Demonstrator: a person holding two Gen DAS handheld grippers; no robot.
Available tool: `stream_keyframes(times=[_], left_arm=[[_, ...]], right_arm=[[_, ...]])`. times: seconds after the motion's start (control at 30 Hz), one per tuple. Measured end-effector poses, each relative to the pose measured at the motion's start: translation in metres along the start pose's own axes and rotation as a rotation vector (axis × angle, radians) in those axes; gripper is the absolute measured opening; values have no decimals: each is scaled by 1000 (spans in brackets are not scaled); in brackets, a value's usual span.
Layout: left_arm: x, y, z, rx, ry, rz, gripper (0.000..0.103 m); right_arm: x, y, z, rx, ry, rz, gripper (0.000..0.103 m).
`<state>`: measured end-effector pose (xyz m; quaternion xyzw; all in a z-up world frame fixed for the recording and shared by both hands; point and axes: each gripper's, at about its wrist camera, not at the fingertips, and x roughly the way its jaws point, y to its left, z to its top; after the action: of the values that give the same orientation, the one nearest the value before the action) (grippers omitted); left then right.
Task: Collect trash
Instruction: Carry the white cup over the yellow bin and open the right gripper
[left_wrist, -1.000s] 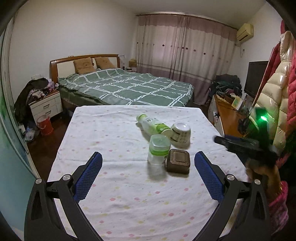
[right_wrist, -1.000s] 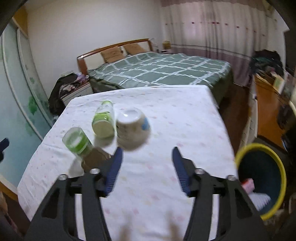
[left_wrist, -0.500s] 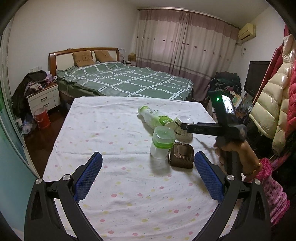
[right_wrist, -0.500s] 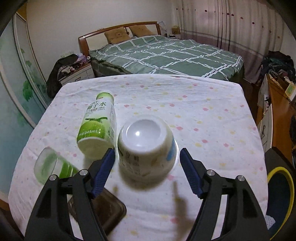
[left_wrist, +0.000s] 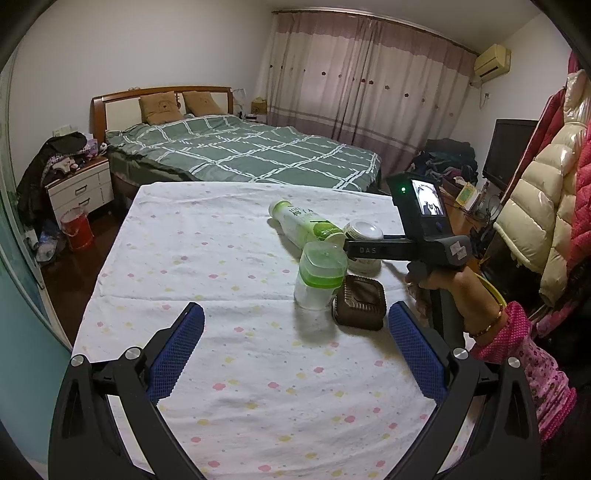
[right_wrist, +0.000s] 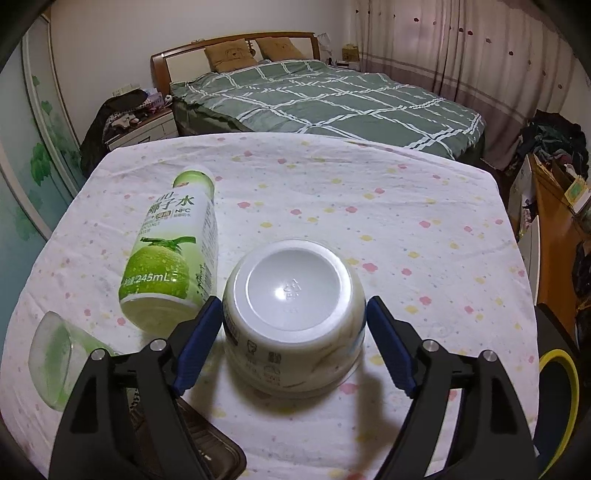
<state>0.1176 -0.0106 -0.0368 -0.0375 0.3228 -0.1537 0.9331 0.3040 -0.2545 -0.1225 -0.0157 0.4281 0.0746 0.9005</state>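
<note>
Trash lies on a table under a flowered cloth. A green-labelled bottle lies on its side. Beside it stands an upturned white cup. My right gripper straddles that cup, its jaws opening and the blue pads just off its sides. A clear cup with a green band and a brown plastic tray sit nearer my left gripper, which hangs open over bare cloth. The left wrist view shows the bottle and the white cup partly behind the right tool.
A yellow-rimmed bin stands on the floor off the table's right edge. A person's hand in a pink sleeve holds the right tool. A bed lies beyond the table, with a wooden desk at right.
My right gripper came in from the right, dropped over the white cup, and its jaws widened around it. The left gripper sank slightly toward the table.
</note>
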Motion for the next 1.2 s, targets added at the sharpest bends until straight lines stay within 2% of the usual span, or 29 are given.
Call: stream_keyframes(times=[0.3,0.5,0.63,0.83,1.03,1.2], left_arm=[[3,-4,-2,4,6,-10,98],[8,-12,-3,15,18,-27,98],[14,-19,-4,26,29,-35,98],[23,-34,-3,50,43,-50,98],[37,-50,-4,71,75,-70,98],[50,-61,-3,88,97,-78,98]], right_arm=[[-31,-16,-10,55,-30,15,75],[-68,-48,-34,102,-57,-1,75],[-95,-93,-60,174,-83,-59,75],[-128,-179,-104,319,-96,-208,75],[-130,-249,-145,443,-43,-310,75],[-120,-274,-163,490,-15,-326,76]])
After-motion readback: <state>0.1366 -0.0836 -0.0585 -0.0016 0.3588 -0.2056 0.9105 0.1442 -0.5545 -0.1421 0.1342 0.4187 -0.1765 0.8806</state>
